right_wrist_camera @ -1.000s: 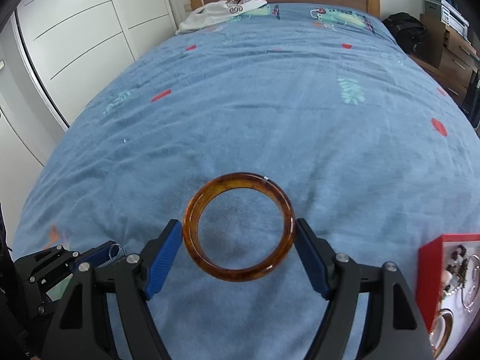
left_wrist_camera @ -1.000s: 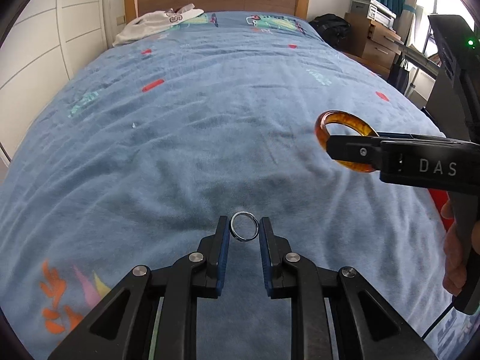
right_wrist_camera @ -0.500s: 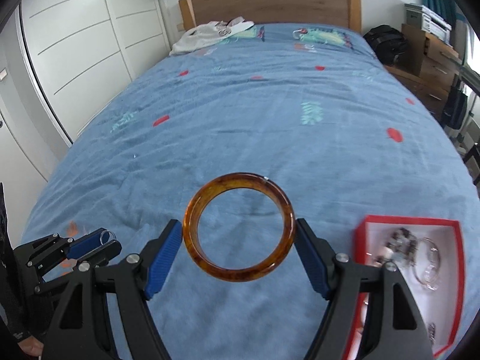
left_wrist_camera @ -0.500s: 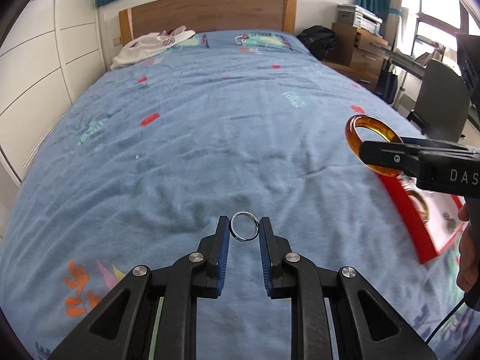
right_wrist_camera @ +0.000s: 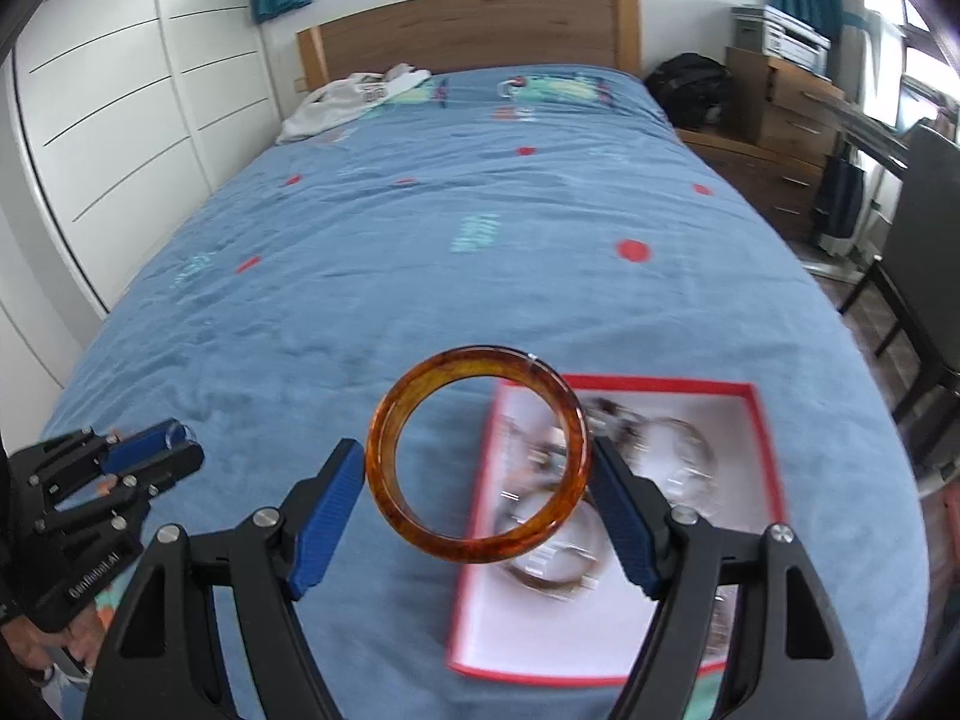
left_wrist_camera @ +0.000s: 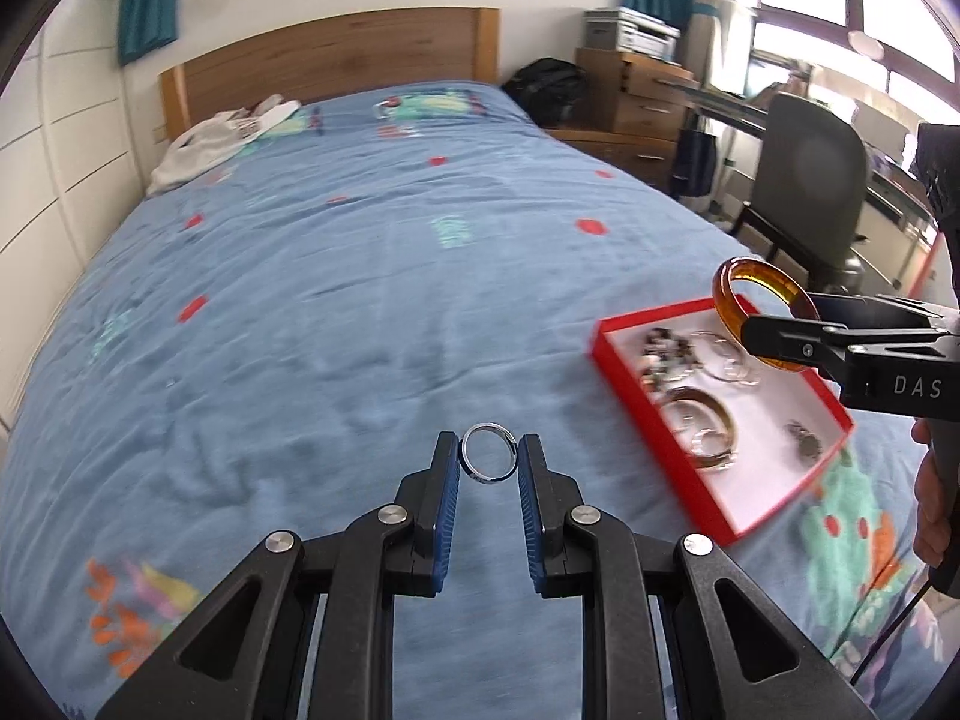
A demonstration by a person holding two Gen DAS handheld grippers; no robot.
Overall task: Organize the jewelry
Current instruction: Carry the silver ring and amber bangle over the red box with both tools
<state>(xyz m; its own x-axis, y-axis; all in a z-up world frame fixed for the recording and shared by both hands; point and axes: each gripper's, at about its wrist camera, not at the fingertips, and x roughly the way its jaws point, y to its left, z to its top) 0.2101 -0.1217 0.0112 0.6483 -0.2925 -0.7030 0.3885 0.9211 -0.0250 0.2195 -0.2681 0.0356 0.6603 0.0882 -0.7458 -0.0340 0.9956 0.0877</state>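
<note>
My left gripper is shut on a small silver ring and holds it above the blue bedspread. My right gripper is shut on an amber bangle, held in the air over the left part of a red jewelry box. The bangle and the right gripper also show at the right of the left wrist view, above the red box. The box has a white lining and holds several bracelets and small pieces. The left gripper shows at the left of the right wrist view.
The blue bedspread covers a wide bed with a wooden headboard. White clothing lies near the pillows. A dark chair, a desk and wooden drawers stand to the right of the bed. White wardrobe doors are on the left.
Both grippers have drawn back and swung right, so the red box now lies under the bangle. Both grips are unchanged.
</note>
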